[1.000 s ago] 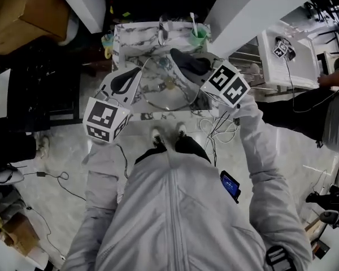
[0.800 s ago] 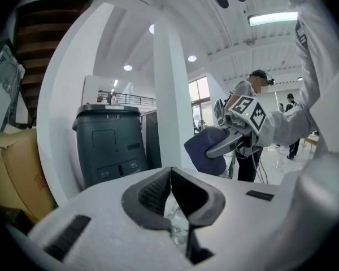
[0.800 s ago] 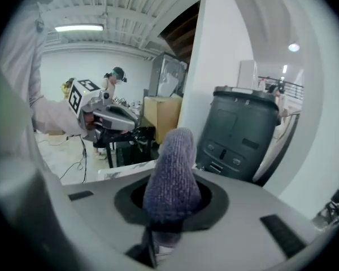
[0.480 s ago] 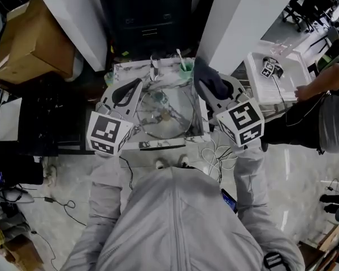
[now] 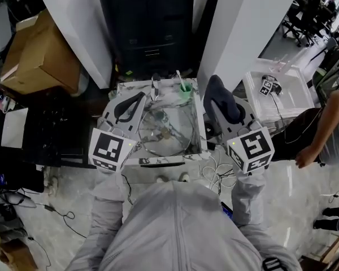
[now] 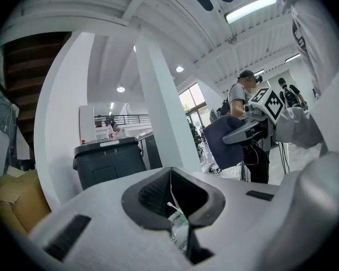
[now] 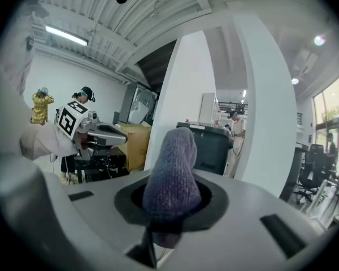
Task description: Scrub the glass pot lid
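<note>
The glass pot lid (image 5: 166,130) lies flat in the marble-patterned basin (image 5: 199,130) below me in the head view. My left gripper (image 5: 137,99) hangs over the basin's left rim; in the left gripper view (image 6: 170,192) its dark pads meet with nothing between them. My right gripper (image 5: 216,105) is off the basin's right side, shut on a dark grey knitted cloth (image 5: 221,100). That cloth (image 7: 172,174) sticks up from the jaws in the right gripper view. Both grippers are raised and level, clear of the lid.
A green cup with a brush (image 5: 185,86) and a small tap (image 5: 155,83) stand at the basin's far edge. A black bin (image 5: 152,33) stands behind it between white pillars. There is a cardboard box (image 5: 39,55) at left, and a white tray (image 5: 277,92) and a person (image 5: 327,123) at right. Cables (image 5: 217,151) lie near my feet.
My right gripper has lifted the cloth off the lid and swung out to the right of the basin. The head view has risen and pulled back. The left gripper has barely moved.
</note>
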Motion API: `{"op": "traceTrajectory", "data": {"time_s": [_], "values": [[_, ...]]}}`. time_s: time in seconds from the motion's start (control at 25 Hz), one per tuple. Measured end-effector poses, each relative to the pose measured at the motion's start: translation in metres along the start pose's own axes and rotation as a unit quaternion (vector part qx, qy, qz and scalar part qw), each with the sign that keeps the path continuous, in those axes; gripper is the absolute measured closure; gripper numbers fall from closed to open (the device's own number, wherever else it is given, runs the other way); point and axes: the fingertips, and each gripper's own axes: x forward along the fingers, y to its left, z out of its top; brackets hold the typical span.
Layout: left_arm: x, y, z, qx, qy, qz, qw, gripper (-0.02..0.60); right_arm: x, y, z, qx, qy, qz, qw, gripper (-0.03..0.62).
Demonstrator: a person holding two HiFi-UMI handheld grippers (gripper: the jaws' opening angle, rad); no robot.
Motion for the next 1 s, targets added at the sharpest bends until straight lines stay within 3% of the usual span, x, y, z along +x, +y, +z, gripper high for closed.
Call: {"op": "traceTrajectory", "data": {"time_s": [0.52,1.0], "values": [[-0.001,-0.013,0.001,-0.003,0.001,-0.004,1.0,0.555,-0.001,0.008,-0.005,-0.009,0.005,0.018,1.0,0.52],[-0.004,-0.017,-0.007,-0.029,0.004,-0.006,0.9996,0.555,-0.002,0.013,-0.014,-0.004,0.018,0.027,0.999,0.52]]}}
